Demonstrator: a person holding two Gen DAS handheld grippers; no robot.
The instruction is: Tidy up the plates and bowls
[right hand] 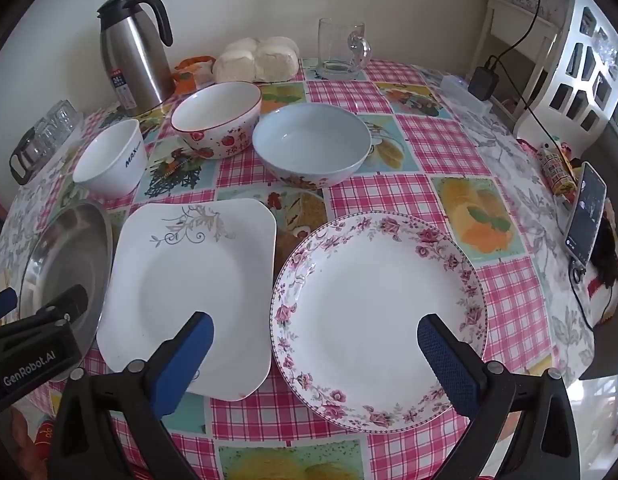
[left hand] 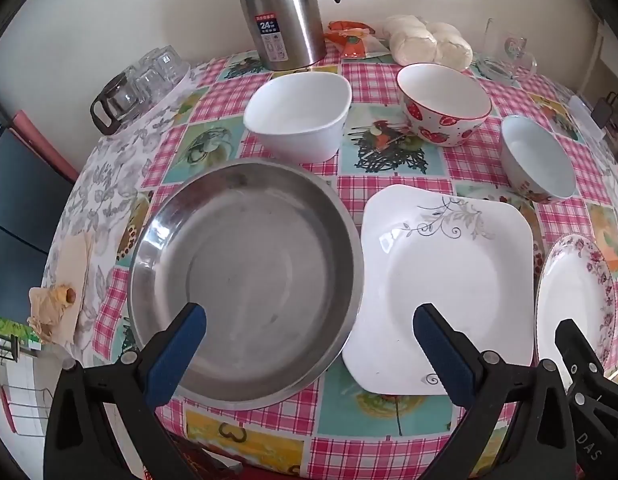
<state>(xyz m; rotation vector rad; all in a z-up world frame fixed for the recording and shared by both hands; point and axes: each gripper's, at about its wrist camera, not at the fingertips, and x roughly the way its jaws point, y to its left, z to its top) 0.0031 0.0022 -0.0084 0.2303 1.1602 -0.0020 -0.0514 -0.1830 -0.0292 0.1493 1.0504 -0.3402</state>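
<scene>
Along the table's near edge lie a steel round dish (left hand: pixel 249 272) (right hand: pixel 65 260), a square white plate (left hand: pixel 449 280) (right hand: pixel 189 280) and a round plate with a pink flower rim (right hand: pixel 377 316) (left hand: pixel 577 300). Behind them stand a plain white bowl (left hand: pixel 297 114) (right hand: pixel 109 160), a strawberry bowl (left hand: pixel 443 104) (right hand: pixel 217 120) and a pale blue bowl (left hand: pixel 537 160) (right hand: pixel 313 144). My left gripper (left hand: pixel 309 316) hovers open over the steel dish's near right part and the square plate's left edge. My right gripper (right hand: pixel 315 324) hangs open above the floral plate's left side. Neither holds anything.
A steel thermos jug (left hand: pixel 281 12) (right hand: pixel 133 52), white buns (right hand: pixel 257 58), a glass mug (right hand: pixel 341 50) and upturned glasses (left hand: pixel 149 76) line the back. A phone (right hand: pixel 587 216), charger and cable (right hand: pixel 483 80) sit at the right edge. The checked tablecloth (right hand: pixel 441 140) covers the round table.
</scene>
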